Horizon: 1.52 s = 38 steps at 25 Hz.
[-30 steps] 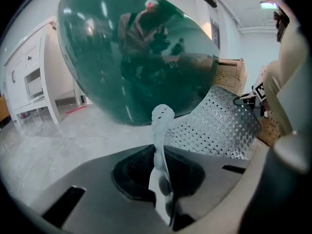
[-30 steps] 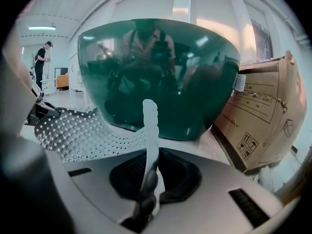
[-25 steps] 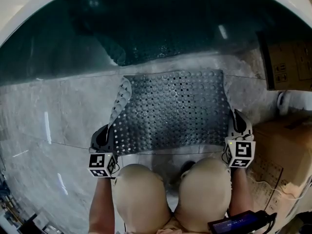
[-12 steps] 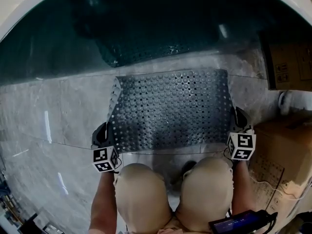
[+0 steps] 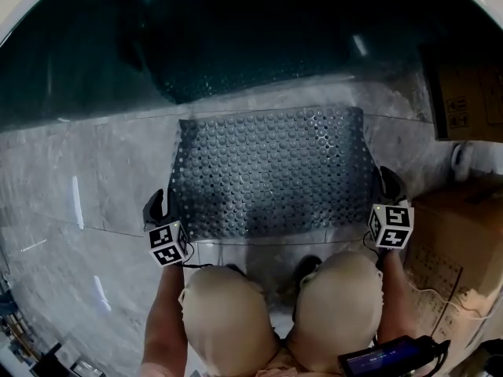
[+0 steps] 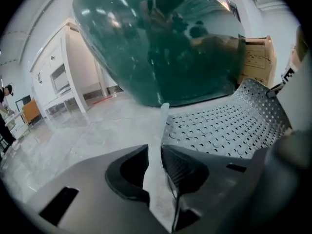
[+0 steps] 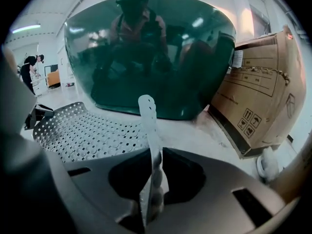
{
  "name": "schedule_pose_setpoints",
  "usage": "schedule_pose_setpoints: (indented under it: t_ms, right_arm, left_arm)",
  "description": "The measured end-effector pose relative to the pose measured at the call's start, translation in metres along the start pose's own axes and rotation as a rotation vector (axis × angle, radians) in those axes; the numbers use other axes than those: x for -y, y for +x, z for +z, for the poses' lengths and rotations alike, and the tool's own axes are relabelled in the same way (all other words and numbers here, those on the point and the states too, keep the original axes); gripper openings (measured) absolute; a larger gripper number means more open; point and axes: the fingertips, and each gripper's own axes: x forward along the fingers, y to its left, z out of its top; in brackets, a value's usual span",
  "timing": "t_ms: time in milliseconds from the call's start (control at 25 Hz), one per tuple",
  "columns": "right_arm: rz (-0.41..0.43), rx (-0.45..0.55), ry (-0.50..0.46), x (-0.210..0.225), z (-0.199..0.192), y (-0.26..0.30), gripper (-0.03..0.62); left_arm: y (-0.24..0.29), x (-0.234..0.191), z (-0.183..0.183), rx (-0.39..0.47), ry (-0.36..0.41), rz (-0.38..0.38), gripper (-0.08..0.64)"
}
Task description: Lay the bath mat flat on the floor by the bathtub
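A grey perforated bath mat (image 5: 269, 171) is spread over the marble floor in front of the dark green bathtub (image 5: 236, 30), which also fills the left gripper view (image 6: 161, 43) and the right gripper view (image 7: 146, 52). My left gripper (image 5: 159, 210) is shut on the mat's near-left edge, where the edge (image 6: 158, 140) stands pinched between the jaws. At the near-right edge my right gripper (image 5: 387, 199) is shut on the mat, a strip (image 7: 150, 130) of which rises between its jaws. The rest of the mat (image 6: 229, 126) (image 7: 83, 130) lies low over the floor.
Cardboard boxes (image 5: 464, 93) (image 7: 263, 96) stand at the right, close to the mat's right edge. A white cabinet (image 6: 53, 77) stands far left. The person's knees (image 5: 275, 320) are just behind the mat. A person stands far off (image 7: 33, 67).
The mat's curled left side has come down and the mat now spreads flatter over the floor. Both grippers have moved down and slightly outward, still holding the near corners.
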Motion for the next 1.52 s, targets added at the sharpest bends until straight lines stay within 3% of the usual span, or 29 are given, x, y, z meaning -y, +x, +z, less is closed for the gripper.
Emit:
schedule_pose_setpoints:
  t_ms: [160,400,640,800,920,1120,1240,1520]
  right_arm:
    - [-0.016,0.007,0.021,0.007,-0.001,-0.003,0.136]
    - [-0.019,0.024,0.003,0.007,0.008,-0.009,0.14]
    - [0.02,0.046,-0.03,-0.012,0.021,-0.011,0.14]
    - [0.024,0.054,-0.046,-0.019,0.029,-0.013,0.14]
    - [0.021,0.059,-0.046,-0.021,0.034,-0.015,0.14]
    - [0.022,0.054,-0.049,-0.021,0.034,-0.015,0.14]
    - [0.028,0.056,-0.046,-0.022,0.035,-0.016,0.14]
    - [0.027,0.057,-0.036,-0.021,0.033,-0.022,0.14]
  left_arm:
    - [0.001,-0.005,-0.005,0.004,-0.009,0.019,0.091]
    - [0.013,-0.018,-0.013,-0.009,-0.064,0.046,0.094]
    - [0.021,-0.059,-0.021,-0.024,-0.12,0.141,0.094]
    - [0.004,-0.068,0.008,0.078,-0.095,0.156,0.094]
    - [-0.008,-0.054,0.042,0.182,-0.113,0.114,0.088]
    - [-0.001,0.005,0.072,0.247,-0.119,-0.078,0.042]
    - [0.015,0.031,0.065,0.21,-0.109,-0.154,0.04]
    - [0.06,0.007,0.019,0.048,-0.088,-0.089,0.04]
